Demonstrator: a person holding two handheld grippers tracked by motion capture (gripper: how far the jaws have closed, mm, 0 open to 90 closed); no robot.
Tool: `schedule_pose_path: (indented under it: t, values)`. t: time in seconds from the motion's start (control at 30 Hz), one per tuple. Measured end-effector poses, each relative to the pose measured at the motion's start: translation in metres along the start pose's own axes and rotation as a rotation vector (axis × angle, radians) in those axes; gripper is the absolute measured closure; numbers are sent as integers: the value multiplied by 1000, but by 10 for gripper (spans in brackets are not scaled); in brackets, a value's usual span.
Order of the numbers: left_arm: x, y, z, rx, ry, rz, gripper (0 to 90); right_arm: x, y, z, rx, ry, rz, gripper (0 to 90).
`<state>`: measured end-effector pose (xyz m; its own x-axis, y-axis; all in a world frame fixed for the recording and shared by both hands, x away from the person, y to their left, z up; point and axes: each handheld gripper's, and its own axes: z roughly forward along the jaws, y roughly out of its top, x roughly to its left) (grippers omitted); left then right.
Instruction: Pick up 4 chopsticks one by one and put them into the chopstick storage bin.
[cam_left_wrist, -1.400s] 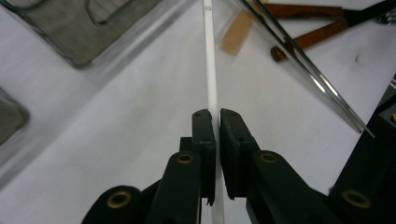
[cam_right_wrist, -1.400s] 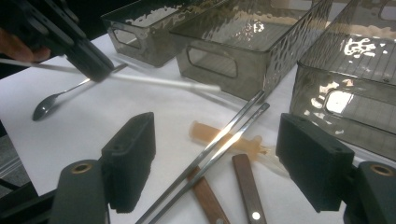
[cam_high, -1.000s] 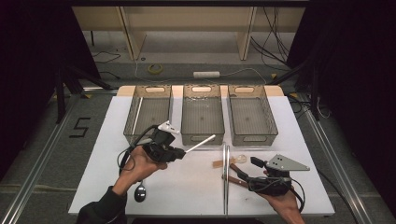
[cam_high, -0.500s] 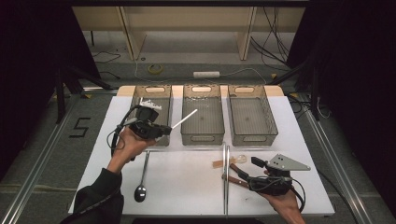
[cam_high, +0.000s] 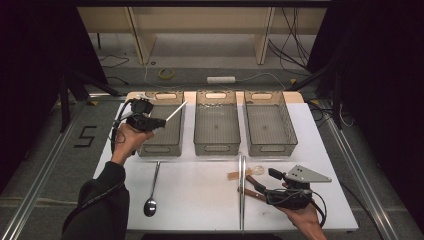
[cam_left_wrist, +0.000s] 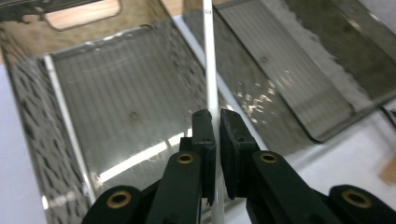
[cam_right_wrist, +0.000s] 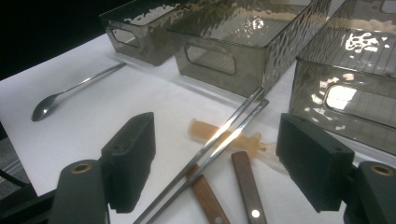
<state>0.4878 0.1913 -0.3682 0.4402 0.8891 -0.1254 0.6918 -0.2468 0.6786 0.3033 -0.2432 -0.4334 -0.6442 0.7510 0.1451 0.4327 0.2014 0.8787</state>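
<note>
Left gripper (cam_high: 161, 121): its fingers (cam_left_wrist: 204, 135) are pinched tight on a thin white stick (cam_left_wrist: 209, 60) — held up over the left bin (cam_high: 161, 122).
White stick: it pokes out past the fingers and points toward the far end of that bin.
Left bin: a second white stick (cam_left_wrist: 65, 123) lies inside it, along one wall.
Right gripper (cam_high: 261, 184): its fingers (cam_right_wrist: 130, 156) are spread wide apart and hold nothing — it sits low over the table (cam_high: 200, 195), near the front right.
In front of the right gripper: two long metal chopsticks (cam_right_wrist: 219, 147), two brown wooden handles (cam_right_wrist: 247, 186) and a small clear orange piece (cam_right_wrist: 224, 136) lie on the table.
Spoon (cam_high: 151, 192): flat on the table, just in front of the left bin.
Other bins: the middle bin (cam_high: 216, 122) and right bin (cam_high: 270, 122) stand beside the left one.
</note>
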Motion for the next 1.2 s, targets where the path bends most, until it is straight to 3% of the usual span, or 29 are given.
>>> schedule_pose_path:
  t: [0.23, 0.57, 0.83, 1.2]
  values:
    - [22, 4, 14, 5, 46, -44, 845, -1, 0, 0, -1, 2, 0, 295]
    - [40, 4, 31, 3, 81, -93, 844, -1, 0, 0, -1, 4, 3, 293]
    - [45, 1, 50, 38, 108, -112, 844, -1, 0, 0, -3, 6, 2, 289]
    - [48, 9, 65, 49, 129, -120, 842, 0, 0, 0, -3, 12, 1, 289]
